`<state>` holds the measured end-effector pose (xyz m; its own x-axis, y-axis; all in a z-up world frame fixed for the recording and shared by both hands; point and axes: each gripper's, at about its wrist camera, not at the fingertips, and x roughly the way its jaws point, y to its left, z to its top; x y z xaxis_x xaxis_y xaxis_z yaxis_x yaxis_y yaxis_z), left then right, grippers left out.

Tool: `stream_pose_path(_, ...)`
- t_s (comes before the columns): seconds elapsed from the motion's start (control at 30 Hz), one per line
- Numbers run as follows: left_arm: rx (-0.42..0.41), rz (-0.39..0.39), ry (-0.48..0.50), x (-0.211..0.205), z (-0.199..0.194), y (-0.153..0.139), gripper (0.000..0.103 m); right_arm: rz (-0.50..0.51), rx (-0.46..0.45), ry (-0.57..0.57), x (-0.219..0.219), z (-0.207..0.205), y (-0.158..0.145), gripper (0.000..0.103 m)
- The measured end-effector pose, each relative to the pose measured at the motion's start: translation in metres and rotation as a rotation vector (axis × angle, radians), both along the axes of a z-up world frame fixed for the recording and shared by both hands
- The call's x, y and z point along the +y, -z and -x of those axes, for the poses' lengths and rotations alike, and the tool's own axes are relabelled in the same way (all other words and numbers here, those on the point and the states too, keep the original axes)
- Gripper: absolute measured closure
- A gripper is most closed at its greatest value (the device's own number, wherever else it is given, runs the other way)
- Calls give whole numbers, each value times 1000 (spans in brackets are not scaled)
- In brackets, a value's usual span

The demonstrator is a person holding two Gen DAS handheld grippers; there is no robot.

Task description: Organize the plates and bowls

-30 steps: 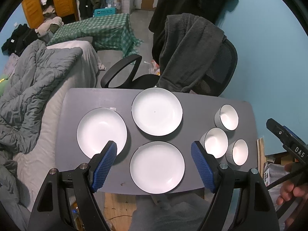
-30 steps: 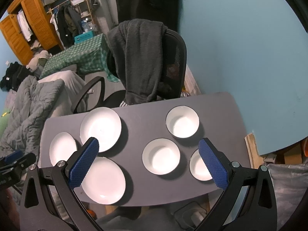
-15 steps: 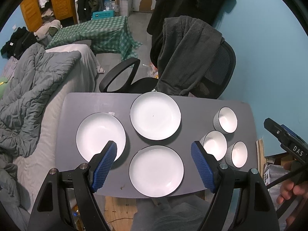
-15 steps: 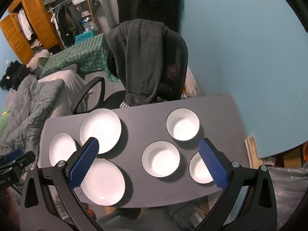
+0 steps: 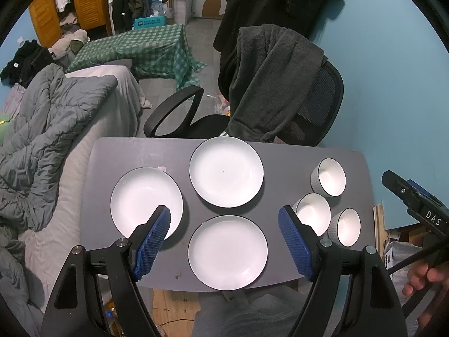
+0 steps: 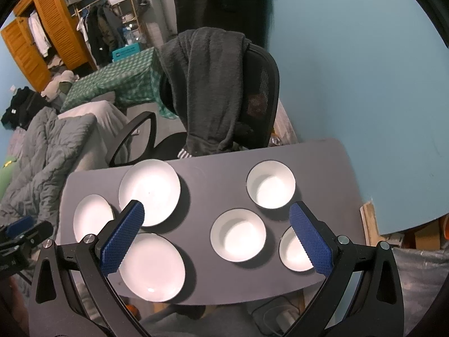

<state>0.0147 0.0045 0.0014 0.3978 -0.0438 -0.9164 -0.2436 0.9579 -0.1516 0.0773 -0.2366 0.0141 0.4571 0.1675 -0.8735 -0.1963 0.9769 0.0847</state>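
Nothing has been stacked yet, as far as I can judge: three white plates lie flat and apart on the grey table (image 5: 134, 151), and three bowls stand singly at its right end. From over the left tongs, the near plate (image 5: 228, 252) sits at six o'clock of the table's middle, the far plate (image 5: 226, 171) at twelve, the left plate (image 5: 144, 198) at nine. The bowls cluster at three o'clock: the far bowl (image 5: 329, 177), the middle bowl (image 5: 313, 212) and the near bowl (image 5: 345, 227), the last two nearly touching (whether rim meets rim I cannot tell). The left gripper (image 5: 224, 238) hangs above the near plate with jaws spread wide, holding nothing; the right gripper (image 6: 216, 238) hovers over the bowls, just as wide and empty. So the whole job seems ahead: gather plates into one pile, nest the bowls. Beyond the table stands an office chair (image 5: 317, 106) draped with a dark fleece.
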Motion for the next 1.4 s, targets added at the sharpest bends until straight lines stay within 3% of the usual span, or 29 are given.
stream_pose_path(1.4, 18, 19, 5, 13, 3, 10, 22, 37, 22, -6, 10, -4, 7, 2)
